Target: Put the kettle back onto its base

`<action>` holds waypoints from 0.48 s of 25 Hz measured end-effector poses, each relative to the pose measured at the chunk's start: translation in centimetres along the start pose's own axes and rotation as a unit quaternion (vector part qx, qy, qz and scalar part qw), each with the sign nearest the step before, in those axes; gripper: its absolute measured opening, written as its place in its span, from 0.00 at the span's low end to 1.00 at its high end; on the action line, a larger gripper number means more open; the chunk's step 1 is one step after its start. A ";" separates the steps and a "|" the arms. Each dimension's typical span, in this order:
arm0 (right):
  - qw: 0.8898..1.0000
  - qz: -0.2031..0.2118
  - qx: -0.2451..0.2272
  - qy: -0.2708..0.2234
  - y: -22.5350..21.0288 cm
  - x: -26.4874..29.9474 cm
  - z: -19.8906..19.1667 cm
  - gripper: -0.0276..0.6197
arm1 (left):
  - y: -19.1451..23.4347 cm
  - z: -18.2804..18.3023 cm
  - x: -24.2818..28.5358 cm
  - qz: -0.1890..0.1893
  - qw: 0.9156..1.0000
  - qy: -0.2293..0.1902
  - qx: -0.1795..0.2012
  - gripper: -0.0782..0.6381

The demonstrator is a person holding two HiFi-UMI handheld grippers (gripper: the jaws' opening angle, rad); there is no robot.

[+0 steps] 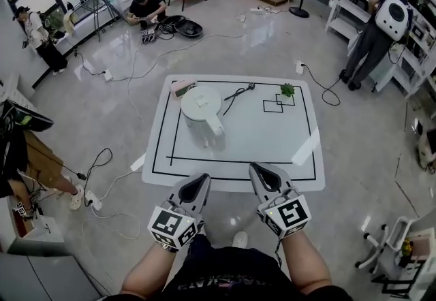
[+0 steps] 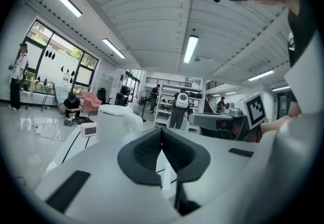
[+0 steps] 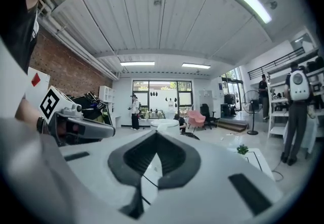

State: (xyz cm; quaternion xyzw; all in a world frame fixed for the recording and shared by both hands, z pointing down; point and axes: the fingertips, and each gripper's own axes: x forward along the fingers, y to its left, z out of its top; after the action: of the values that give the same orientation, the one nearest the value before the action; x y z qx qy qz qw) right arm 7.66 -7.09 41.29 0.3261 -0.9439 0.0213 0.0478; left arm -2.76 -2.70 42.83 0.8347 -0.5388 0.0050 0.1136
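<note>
Left gripper (image 1: 199, 182) and right gripper (image 1: 261, 175) are both clenched shut on nothing, hanging at the table's (image 1: 300, 156) near edge. The kettle (image 1: 201, 110) sits toward the far-left corner. Whatever it stands on is hidden underneath it.

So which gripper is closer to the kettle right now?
Left. The left gripper is straight below the kettle in the head view; the right gripper sits beside it, off to the kettle's right.
</note>
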 end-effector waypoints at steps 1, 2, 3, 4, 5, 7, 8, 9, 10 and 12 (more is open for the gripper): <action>1.000 0.008 -0.001 0.002 0.4 -0.1 0.0 0.05 | -0.1 -0.1 -0.4 0.007 1.000 -0.001 -0.001 0.12; 1.000 0.015 -0.002 0.003 0.7 -0.1 -0.1 0.05 | -0.2 -0.3 -0.7 0.014 1.000 -0.001 -0.002 0.12; 1.000 0.022 -0.003 0.005 1.0 -0.2 -0.2 0.05 | -0.4 -0.4 -1.1 0.020 1.000 -0.002 -0.004 0.12; 1.000 0.028 -0.002 0.006 1.3 -0.3 -0.3 0.05 | -0.5 -0.5 -1.4 0.026 1.000 -0.003 -0.005 0.12; 0.999 0.033 -0.002 0.008 1.5 -0.3 -0.4 0.05 | -0.6 -0.6 -1.7 0.031 1.000 -0.004 -0.006 0.12; 0.999 0.042 -0.004 0.011 1.9 -0.4 -0.6 0.05 | -0.9 -0.7 -2.2 0.040 0.999 -0.006 -0.008 0.12; 0.999 0.047 -0.004 0.012 2.2 -0.4 -0.7 0.05 | -1.0 -0.7 -2.5 0.044 0.999 -0.007 -0.008 0.12; 0.999 0.051 -0.005 0.013 2.3 -0.4 -0.8 0.05 | -1.1 -0.8 -2.7 0.048 0.999 -0.007 -0.008 0.12; 0.998 0.054 -0.004 0.014 2.5 -0.4 -1.0 0.05 | -1.1 -0.8 -2.8 0.050 0.999 -0.007 -0.007 0.12; 0.998 0.058 -0.002 0.015 2.7 -0.3 -1.2 0.05 | -1.1 -1.0 -3.0 0.054 0.998 -0.006 -0.007 0.12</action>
State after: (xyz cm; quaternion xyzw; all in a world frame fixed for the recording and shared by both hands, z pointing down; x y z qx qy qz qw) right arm 6.27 -4.68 42.46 0.2700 -0.9605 0.0271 0.0613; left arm -2.87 0.61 43.23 0.8034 -0.5840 0.0028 0.1158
